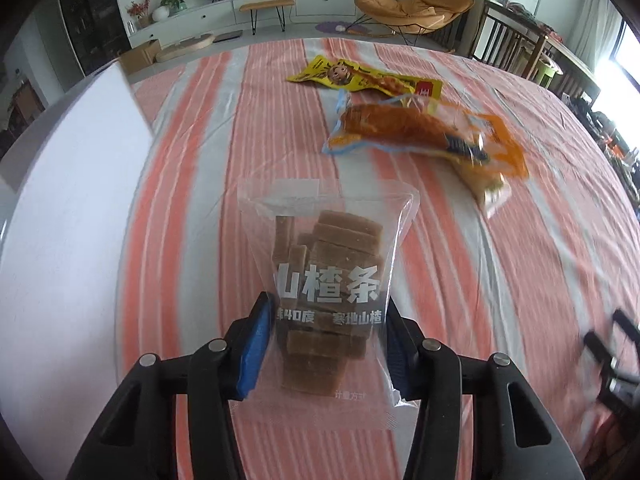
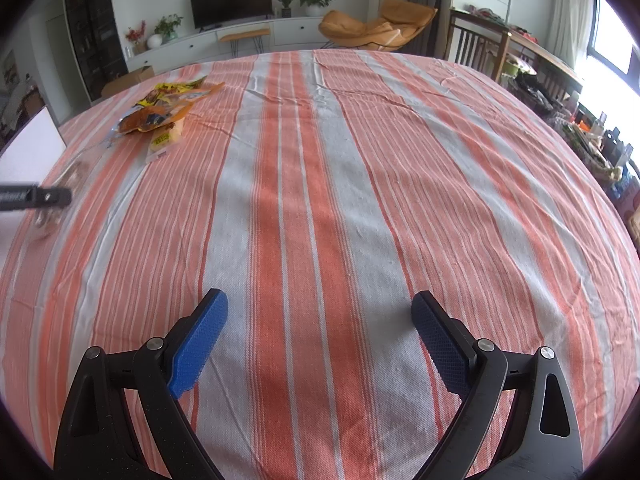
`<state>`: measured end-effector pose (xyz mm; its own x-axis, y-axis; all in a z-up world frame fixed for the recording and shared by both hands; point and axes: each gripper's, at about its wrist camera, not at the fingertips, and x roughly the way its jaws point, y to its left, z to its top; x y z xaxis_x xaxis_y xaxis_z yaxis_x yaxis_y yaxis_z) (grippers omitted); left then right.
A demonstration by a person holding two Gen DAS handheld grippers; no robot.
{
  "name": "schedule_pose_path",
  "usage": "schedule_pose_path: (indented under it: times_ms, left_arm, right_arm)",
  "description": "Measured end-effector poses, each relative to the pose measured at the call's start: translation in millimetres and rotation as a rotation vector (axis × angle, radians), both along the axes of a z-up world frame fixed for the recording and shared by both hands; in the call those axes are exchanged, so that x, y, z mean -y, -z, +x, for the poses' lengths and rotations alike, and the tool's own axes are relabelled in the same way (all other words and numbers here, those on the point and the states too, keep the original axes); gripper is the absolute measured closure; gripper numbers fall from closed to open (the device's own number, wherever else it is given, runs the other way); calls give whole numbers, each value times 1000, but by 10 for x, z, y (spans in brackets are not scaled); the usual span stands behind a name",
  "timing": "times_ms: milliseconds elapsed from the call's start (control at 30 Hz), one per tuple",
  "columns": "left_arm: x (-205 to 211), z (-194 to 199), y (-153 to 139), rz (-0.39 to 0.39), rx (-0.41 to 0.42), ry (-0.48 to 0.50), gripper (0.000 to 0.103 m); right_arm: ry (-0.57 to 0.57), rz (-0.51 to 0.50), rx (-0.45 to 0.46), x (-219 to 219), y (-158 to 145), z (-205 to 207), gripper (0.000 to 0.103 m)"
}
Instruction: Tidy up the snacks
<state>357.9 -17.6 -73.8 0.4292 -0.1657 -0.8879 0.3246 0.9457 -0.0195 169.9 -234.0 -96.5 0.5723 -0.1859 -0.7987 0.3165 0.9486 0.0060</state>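
- So far, your left hand-held gripper [image 1: 326,344] has its blue pads pressed on the clear bag of hawthorn strips [image 1: 328,276], at the near end of the striped counter [image 1: 500,280].
- Your right hand-held gripper [image 2: 318,340] stands wide and holds nothing.
- The yellow packet [image 1: 364,78], orange packet [image 1: 416,130] and pale packet [image 1: 490,190] lie piled farther back, seemingly unsorted; most of the job looks left.
- A white box [image 1: 72,184] stands just left, possibly the destination.

Motion-blurred orange snack packet [image 1: 424,132]; right hand-held gripper [image 1: 612,356] smeared at edge.

Daylit lounge: television [image 2: 231,2], orange chair [image 2: 376,26]
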Motion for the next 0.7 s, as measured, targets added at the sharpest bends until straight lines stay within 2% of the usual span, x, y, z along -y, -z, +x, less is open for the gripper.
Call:
schedule_pose_path:
  times_ms: [200,300,367,400,433,533,600,633,700]
  left_arm:
    - [-194,-697,-36,31,28,-1,53]
    - [-236,-854,-42,28,42,4,50]
    - [-243,-867,-18,27,51,-1,38]
    - [-244,-832,10,26,50,-6,21]
    - [-260,-809,30,5,48,-14,15]
    - [-297,-724,132,-35,28,-35,7]
    - [-285,-701,180,-27,50,-25,0]
    - [-269,-709,204,-8,75,-10,0]
    - [-285,-706,206,-21,91,-4,0]
  right_arm:
    - [0,0,0,-1,0,-1,8]
    - [0,0,0,-1,0,-1,8]
    - [0,0,0,-2,0,-1,8]
    - [0,-1,0,-1,0,-1,8]
    - [0,-1,0,-1,0,-1,8]
    - [0,0,0,0,0,-1,8]
    - [0,0,0,-1,0,-1,8]
    - [0,-1,0,-1,-1,0,8]
    - [0,-1,-1,-1,1,0,8]
